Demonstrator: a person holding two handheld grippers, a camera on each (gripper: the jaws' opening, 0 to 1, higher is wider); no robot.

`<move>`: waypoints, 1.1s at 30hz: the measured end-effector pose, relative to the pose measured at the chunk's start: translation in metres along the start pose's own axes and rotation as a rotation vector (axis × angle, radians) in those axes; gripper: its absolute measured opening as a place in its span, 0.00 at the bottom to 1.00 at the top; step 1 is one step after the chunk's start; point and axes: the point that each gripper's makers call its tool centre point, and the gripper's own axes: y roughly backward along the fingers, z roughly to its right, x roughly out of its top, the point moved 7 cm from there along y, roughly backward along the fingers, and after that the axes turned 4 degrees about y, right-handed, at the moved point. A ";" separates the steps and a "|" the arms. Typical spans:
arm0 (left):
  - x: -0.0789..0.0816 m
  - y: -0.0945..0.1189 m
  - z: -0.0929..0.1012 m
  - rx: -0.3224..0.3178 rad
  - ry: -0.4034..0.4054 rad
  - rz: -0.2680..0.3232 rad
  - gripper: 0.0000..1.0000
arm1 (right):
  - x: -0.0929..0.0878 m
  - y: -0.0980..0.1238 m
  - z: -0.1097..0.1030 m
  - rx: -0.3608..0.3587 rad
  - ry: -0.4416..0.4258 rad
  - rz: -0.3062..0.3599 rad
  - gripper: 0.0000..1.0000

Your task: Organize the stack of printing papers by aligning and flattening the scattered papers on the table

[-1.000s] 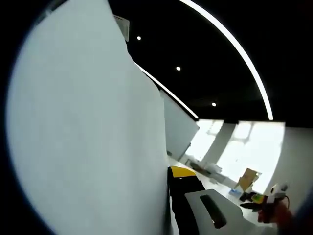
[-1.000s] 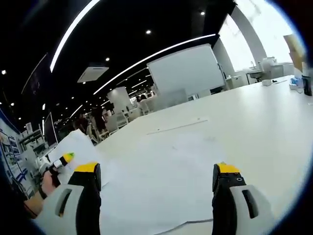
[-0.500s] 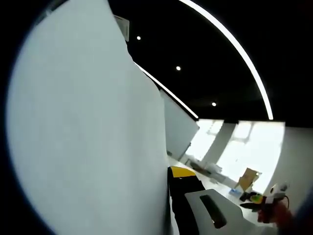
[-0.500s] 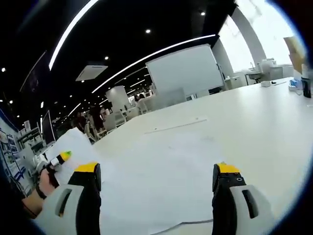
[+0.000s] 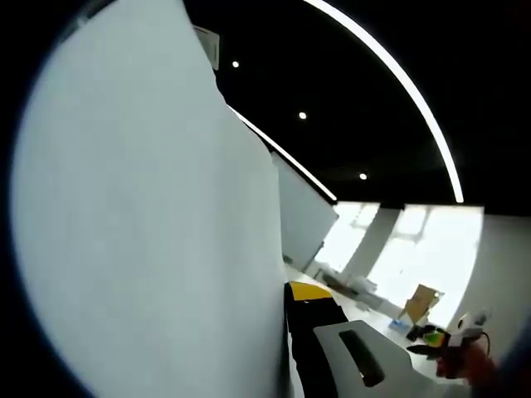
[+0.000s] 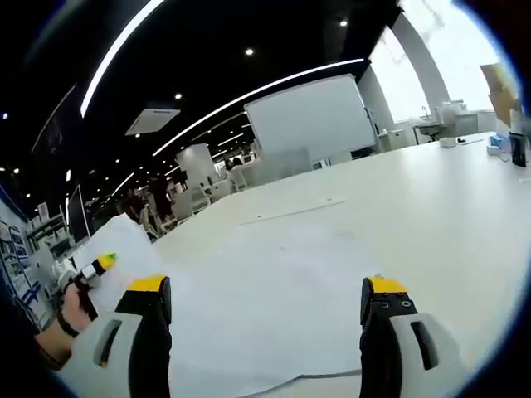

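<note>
A large white sheet of paper [image 5: 149, 224] stands upright right in front of the left gripper view's camera, pressed against the yellow-tipped jaw of my left gripper [image 5: 287, 292], which is shut on it. In the right gripper view that left gripper [image 6: 93, 269] holds the raised sheet [image 6: 124, 245] at the far left, with a hand [image 6: 66, 308] behind it. My right gripper [image 6: 265, 286] hovers open, jaws wide apart, over white papers [image 6: 274, 319] lying flat on the table [image 6: 431, 199]. The right gripper [image 5: 463, 328] also shows small at the lower right of the left gripper view.
A long thin strip [image 6: 294, 212] lies further back on the white table. A whiteboard [image 6: 311, 116] stands behind the table's far edge. Small items and a cardboard box [image 6: 504, 91] sit at the table's far right end.
The right gripper view has drifted slightly, and the left gripper with its raised sheet sits a little lower and further left in it. The left gripper view is the same.
</note>
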 end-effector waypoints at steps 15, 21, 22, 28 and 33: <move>0.001 -0.001 -0.001 0.001 -0.002 -0.001 0.06 | -0.001 -0.002 0.000 -0.003 0.001 -0.005 0.90; 0.001 -0.001 0.000 0.000 -0.001 -0.002 0.06 | -0.002 -0.002 0.000 -0.003 0.001 -0.008 0.90; 0.001 -0.001 0.000 0.001 -0.002 -0.002 0.06 | -0.002 -0.002 0.000 -0.002 0.001 -0.008 0.90; 0.001 -0.001 -0.001 0.000 -0.002 -0.004 0.06 | -0.002 -0.003 -0.001 -0.001 0.002 -0.009 0.90; 0.000 -0.001 -0.001 0.000 -0.002 -0.004 0.06 | -0.002 -0.002 0.000 -0.003 0.003 -0.010 0.90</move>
